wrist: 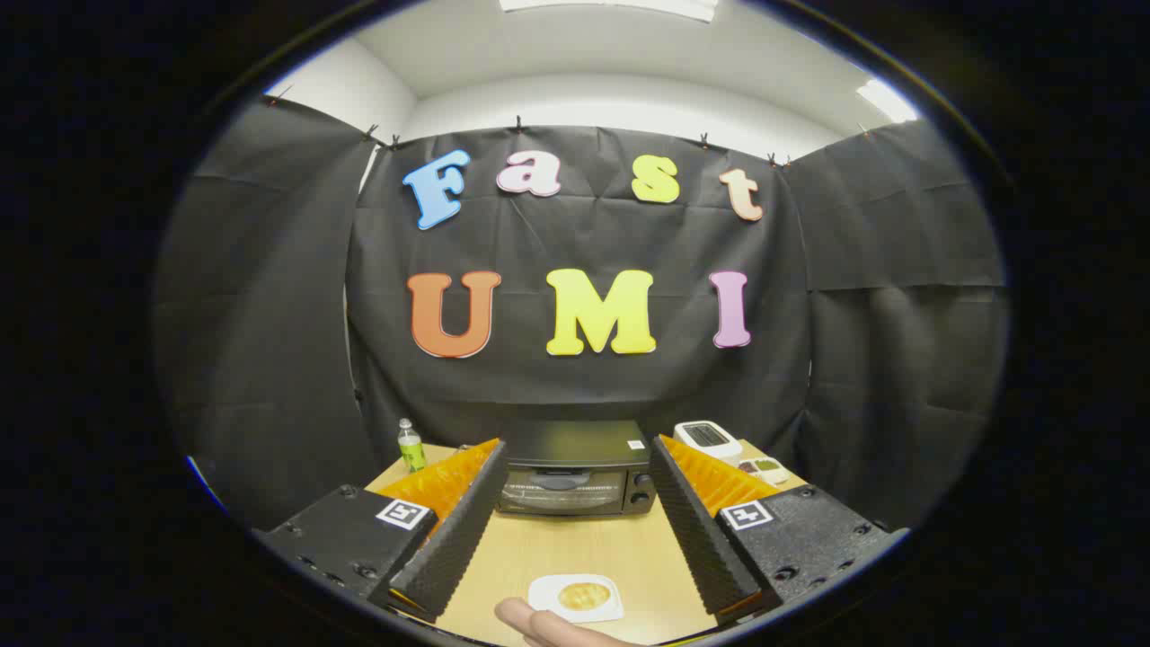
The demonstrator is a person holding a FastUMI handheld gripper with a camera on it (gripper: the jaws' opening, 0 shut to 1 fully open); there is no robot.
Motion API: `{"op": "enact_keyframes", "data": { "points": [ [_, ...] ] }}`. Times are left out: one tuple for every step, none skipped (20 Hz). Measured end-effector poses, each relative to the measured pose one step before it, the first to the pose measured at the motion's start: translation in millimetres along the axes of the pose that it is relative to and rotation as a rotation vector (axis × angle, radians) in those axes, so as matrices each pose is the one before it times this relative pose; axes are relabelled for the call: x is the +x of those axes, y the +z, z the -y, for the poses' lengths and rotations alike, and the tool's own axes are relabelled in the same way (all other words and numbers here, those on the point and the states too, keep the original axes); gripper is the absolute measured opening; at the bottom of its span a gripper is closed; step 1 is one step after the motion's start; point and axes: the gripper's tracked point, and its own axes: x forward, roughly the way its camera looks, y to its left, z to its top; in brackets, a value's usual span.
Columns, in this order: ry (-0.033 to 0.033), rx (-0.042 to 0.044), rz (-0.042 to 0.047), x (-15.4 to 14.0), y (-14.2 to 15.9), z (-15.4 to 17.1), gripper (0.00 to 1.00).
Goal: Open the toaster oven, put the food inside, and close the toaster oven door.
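The gripper view shows one tool (575,530) low in the frame, its two fingers (458,530) spread wide and holding nothing, with one small white tray (575,597) carrying one round golden piece of food (584,595) on the wooden worktop (575,544) between them, at bottom centre. One black toaster oven (575,469), door closed, stands beyond the fingers at lower centre, nothing lying between it and the tray. Around it are one green bottle (411,446) at lower left, one white device (708,438) at lower right, and a person's fingers (539,624) touching the tray's near edge; no label is readable.
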Motion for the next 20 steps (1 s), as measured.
{"op": "enact_keyframes", "data": {
  "points": [
    [-0.00240, 0.00274, -0.00079, 0.01, -0.29, 1.96, 1.00],
    [0.00136, 0.00129, -0.00009, 0.59, -1.31, 0.57, 1.00],
    [-0.00045, -0.00227, 0.00076, 1.07, 0.33, 0.46, 1.00],
    [-0.00247, -0.00263, 0.00239, 0.05, -0.43, 1.35, 1.00],
    [-0.00194, 0.00043, 0.00096, -0.24, -0.79, 0.59, 1.00],
    [0.00333, 0.00090, -0.00464, -0.65, -3.00, -1.52, 1.00],
    [0.00548, -0.00010, -0.00676, 0.46, -2.54, -1.24, 1.00],
    [0.00330, -0.00102, -0.00762, 1.65, -2.68, -0.36, 1.00],
    [0.00217, -0.00255, -0.00241, 0.44, -1.19, 0.00, 1.00],
    [-0.00094, -0.00217, 0.00012, 1.01, -1.26, 0.91, 1.00],
    [-0.00347, -0.00304, 0.00126, 0.84, -0.57, 1.59, 1.00],
    [-0.00412, -0.00163, -0.00091, 0.49, -1.97, 0.41, 1.00],
    [-0.00179, 0.00013, -0.00245, 1.69, -1.23, 0.61, 1.00],
    [-0.00153, 0.00132, -0.00162, 1.45, -2.19, 0.26, 1.00],
    [-0.00464, -0.00190, 0.00054, 1.35, 0.14, 1.02, 1.00],
    [-0.00463, -0.00102, 0.00216, 2.28, -0.07, 1.44, 1.00],
    [-0.00268, 0.00004, 0.00140, 1.79, 0.43, 0.46, 1.00],
    [-0.00155, 0.00159, -0.00080, 2.33, -1.69, -0.09, 1.00],
    [-0.00004, 0.00117, -0.00393, 3.23, -1.08, -0.16, 1.00],
    [-0.00201, -0.00271, -0.00130, 4.11, -1.79, 0.38, 1.00]
  ]
}}
